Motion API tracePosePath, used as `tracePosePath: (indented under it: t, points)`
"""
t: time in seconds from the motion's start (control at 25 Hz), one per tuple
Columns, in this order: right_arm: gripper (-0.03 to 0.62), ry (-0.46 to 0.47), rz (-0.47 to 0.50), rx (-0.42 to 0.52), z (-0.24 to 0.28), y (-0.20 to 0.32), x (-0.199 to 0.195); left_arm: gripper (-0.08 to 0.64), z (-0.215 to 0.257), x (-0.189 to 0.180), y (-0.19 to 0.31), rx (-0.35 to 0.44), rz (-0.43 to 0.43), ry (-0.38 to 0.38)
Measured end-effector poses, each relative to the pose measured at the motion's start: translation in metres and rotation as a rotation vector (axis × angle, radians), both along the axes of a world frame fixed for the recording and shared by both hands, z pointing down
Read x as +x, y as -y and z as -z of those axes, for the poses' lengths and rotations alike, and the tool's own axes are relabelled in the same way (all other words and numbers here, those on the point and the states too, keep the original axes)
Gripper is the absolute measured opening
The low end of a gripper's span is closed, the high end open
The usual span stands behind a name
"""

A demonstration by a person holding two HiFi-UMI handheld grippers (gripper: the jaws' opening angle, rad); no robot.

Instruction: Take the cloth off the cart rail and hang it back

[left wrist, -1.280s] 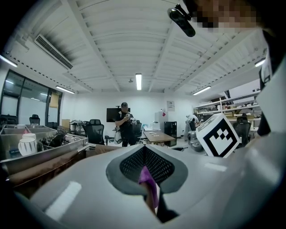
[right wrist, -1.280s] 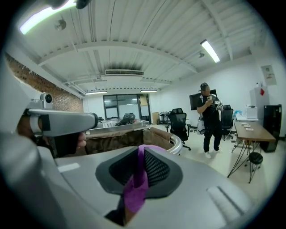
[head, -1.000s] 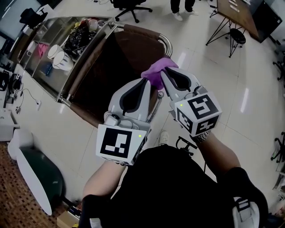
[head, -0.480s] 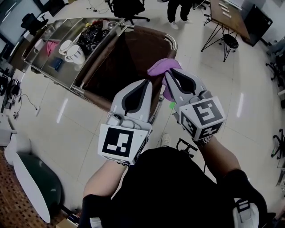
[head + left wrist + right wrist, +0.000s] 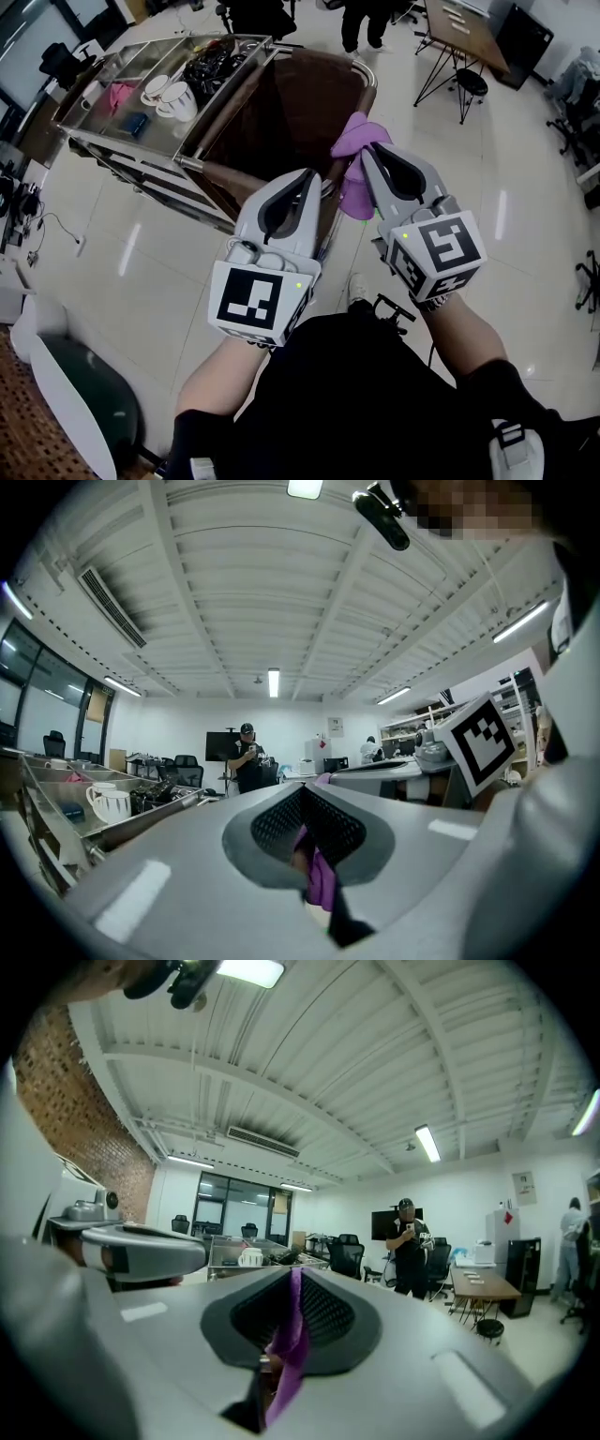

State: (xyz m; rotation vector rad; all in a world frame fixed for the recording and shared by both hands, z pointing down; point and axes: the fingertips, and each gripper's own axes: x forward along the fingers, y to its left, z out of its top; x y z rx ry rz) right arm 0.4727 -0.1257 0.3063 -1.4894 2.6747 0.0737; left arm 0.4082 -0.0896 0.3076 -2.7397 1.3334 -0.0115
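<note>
Right claw (image 5: 367, 152) clamps cloth (image 5: 351, 139); left claw (image 5: 312, 177) closed, purple inside, grip unclear.

Both forearms extended forward, side by side; left gripper (image 5: 307, 180) and right gripper (image 5: 368, 152) each with jaws clamped on the cloth (image 5: 354, 192).

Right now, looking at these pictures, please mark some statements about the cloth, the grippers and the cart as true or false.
1. The right gripper has its jaws shut on the purple cloth. True.
2. The left gripper has its jaws wide apart. False: they are together, with cloth between them.
3. White cups stand on the cart. True.
4. The cloth lies on the floor. False: the grippers hold it up.
</note>
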Motion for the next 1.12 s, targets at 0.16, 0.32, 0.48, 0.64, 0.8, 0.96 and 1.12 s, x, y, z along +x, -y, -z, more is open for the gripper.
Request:
tracePosePath:
  t: [0.16, 0.32, 0.48, 0.64, 0.8, 0.96, 1.12]
  points:
    - [0.031, 0.002, -0.024, 0.031, 0.011, -0.029, -0.011, -0.002, 0.009, -0.011, -0.021, 0.082, -0.039, -0.027]
    - [0.031, -0.005, -0.036, 0.061, 0.026, -0.052, -0.019, -0.002, 0.006, -0.019, -0.038, 0.018, -0.045, -0.017]
    - [0.031, -0.016, -0.041, 0.079, 0.045, -0.075, -0.015, -0.002, 0.026, -0.014, -0.049, 0.089, -0.056, -0.048]
    - [0.031, -0.011, -0.016, 0.108, 0.061, -0.093, -0.01, -0.002, 0.034, -0.005, -0.06, 0.103, -0.055, -0.051]
    - [0.031, -0.005, 0.015, 0.121, 0.065, -0.111, -0.001, -0.002, 0.025, 0.005, -0.076, 0.027, -0.021, -0.022]
    - [0.031, -0.056, 0.045, -0.001, 0.043, -0.128, 0.009, -0.002, 0.028, 0.019, -0.089, 0.084, -0.002, -0.019]
    - [0.031, -0.015, 0.086, 0.063, 0.043, -0.136, 0.014, -0.002, 0.021, 0.031, -0.097, 0.117, 0.014, -0.016]
